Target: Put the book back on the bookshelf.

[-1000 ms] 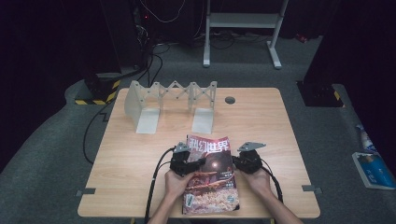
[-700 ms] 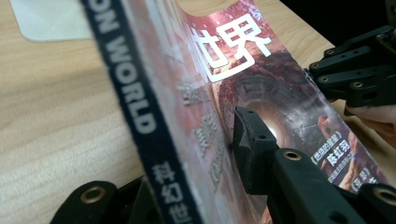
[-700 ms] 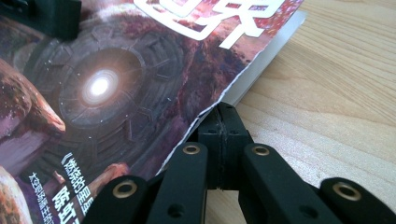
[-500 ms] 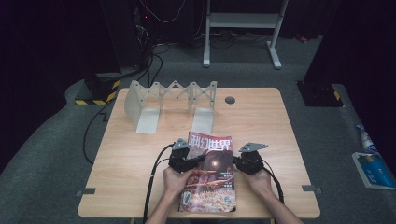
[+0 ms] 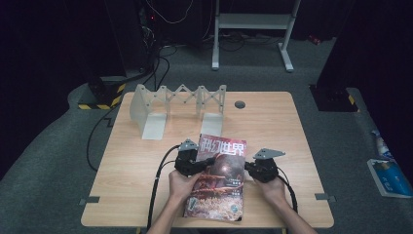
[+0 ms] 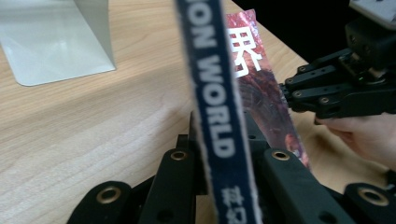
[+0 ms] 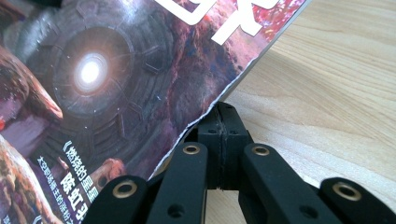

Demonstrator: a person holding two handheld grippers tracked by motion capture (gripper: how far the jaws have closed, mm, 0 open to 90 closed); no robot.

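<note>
A magazine (image 5: 220,181) with a dark red cover and white title lies near the table's front edge, between my two grippers. My left gripper (image 5: 206,163) has its jaws on the left edge; they have just been closing, and the blue spine (image 6: 214,107) stands between them with the pads pressed on it (image 6: 222,140). My right gripper (image 5: 248,167) is shut on the right edge, where the cover (image 7: 116,93) buckles slightly at the pads (image 7: 223,125). That gripper (image 6: 290,91) also appears across the cover in the left gripper view.
A white folding accordion rack (image 5: 180,103) stands at the back left of the wooden table (image 5: 136,161). A round grommet (image 5: 239,104) sits near the back edge. Black cables (image 5: 158,180) trail off the front. A metal stand (image 5: 253,29) is on the floor beyond.
My left gripper has risen a little and lifted the magazine's left edge off the table. The right gripper has stayed in place on the right edge.
</note>
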